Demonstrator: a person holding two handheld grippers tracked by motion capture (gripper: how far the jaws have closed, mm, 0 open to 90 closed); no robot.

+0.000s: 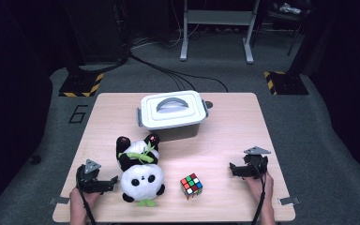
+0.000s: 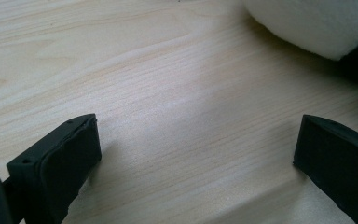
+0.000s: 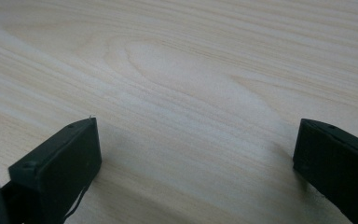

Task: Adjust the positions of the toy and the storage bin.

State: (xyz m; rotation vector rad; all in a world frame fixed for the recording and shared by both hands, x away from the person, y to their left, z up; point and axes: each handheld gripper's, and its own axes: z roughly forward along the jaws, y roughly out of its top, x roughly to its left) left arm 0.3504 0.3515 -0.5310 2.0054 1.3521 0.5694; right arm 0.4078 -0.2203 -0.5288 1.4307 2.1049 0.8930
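A plush panda (image 1: 139, 172) lies on the wooden table (image 1: 225, 136), head toward me, with green leaves on its belly. A colourful puzzle cube (image 1: 191, 185) sits just right of it. Farther back stands a white lidded box (image 1: 172, 110) with a grey handle. My left gripper (image 1: 113, 183) rests at the table's near left, open, its jaws pointing at the panda's head; the white plush (image 2: 307, 21) shows at the upper right of the left gripper view. Over at the near right my right gripper (image 1: 231, 169) rests open on bare wood (image 3: 177, 84), nothing between its jaws.
Dark floor surrounds the table, with cables and stand bases marked in yellow and black (image 1: 79, 84) behind it. A metal frame (image 1: 215, 28) stands farther back. Bare wood lies between the cube and the right gripper.
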